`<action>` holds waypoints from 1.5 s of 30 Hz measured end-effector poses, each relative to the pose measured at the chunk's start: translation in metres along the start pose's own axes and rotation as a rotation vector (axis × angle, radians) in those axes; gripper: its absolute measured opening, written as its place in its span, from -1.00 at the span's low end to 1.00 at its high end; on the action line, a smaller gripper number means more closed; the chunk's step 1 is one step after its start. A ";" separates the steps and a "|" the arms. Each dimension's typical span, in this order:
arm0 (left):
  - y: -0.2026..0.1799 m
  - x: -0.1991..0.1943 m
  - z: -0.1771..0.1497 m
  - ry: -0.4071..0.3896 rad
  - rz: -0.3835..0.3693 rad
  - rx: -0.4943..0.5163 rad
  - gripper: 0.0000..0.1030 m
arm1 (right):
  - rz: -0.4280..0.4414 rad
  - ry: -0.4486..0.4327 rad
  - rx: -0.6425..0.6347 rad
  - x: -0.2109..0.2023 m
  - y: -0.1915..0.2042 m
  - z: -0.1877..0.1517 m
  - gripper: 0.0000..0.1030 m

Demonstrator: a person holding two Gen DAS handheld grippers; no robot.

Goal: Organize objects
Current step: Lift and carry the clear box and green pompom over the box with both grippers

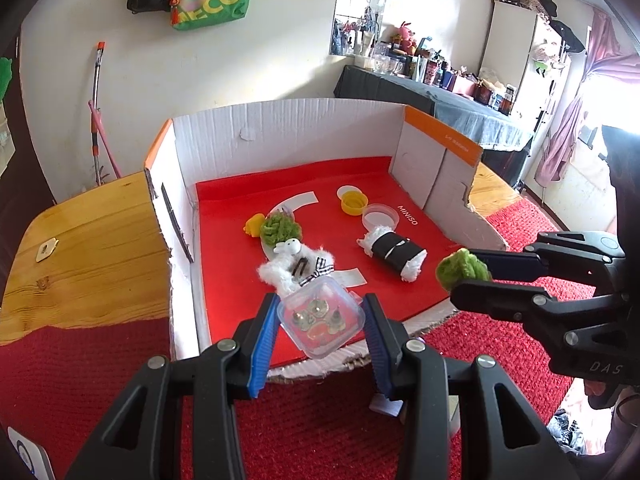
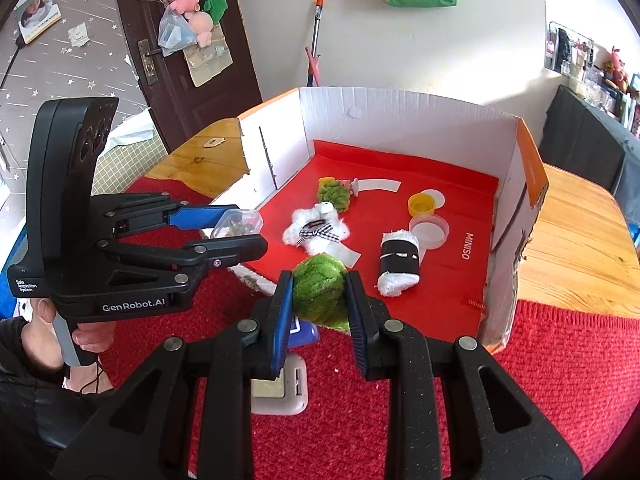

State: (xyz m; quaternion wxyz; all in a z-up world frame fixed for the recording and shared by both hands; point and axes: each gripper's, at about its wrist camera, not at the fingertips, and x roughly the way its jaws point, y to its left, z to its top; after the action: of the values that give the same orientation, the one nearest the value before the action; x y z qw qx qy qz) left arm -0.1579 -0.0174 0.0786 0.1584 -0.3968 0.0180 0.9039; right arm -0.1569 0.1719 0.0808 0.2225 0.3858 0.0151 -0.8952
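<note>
My left gripper (image 1: 320, 316) is shut on a small clear plastic box (image 1: 321, 318) with little trinkets inside, held above the front edge of the cardboard tray (image 1: 280, 124). It also shows in the right wrist view (image 2: 240, 226). My right gripper (image 2: 320, 300) is shut on a green fuzzy ball (image 2: 320, 294), held just in front of the tray; the ball shows in the left wrist view (image 1: 462, 268). On the tray's red floor lie a white fluffy toy (image 1: 294, 266), a second green fuzzy ball (image 1: 280, 230), a black-and-white roll (image 1: 394, 254), a yellow cap (image 1: 354, 202) and a clear round lid (image 1: 380, 216).
The tray stands on a wooden table (image 1: 88, 248) partly covered by a red knitted cloth (image 2: 540, 380). A small yellow piece (image 1: 252, 226) lies by the green ball. A white device (image 2: 280, 388) lies on the cloth below my right gripper. A cluttered dark shelf (image 1: 440, 96) is behind.
</note>
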 end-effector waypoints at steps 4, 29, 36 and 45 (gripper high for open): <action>0.002 0.008 0.003 0.014 0.004 0.005 -0.15 | 0.002 0.011 0.001 0.008 -0.003 0.004 -0.53; 0.007 0.044 0.002 0.113 -0.028 0.029 -0.15 | 0.019 0.113 0.037 0.053 -0.023 0.007 -0.53; 0.009 0.052 0.003 0.136 -0.041 0.022 -0.15 | 0.019 0.138 0.038 0.062 -0.027 0.007 -0.53; 0.012 0.062 0.005 0.162 -0.047 0.017 -0.15 | 0.024 0.163 0.043 0.073 -0.030 0.007 -0.53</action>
State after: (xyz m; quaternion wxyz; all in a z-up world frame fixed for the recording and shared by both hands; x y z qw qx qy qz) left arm -0.2044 -0.0109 0.0357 0.1807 -0.4676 0.0291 0.8648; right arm -0.2179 0.1698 0.0304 0.2229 0.4620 0.0091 -0.8583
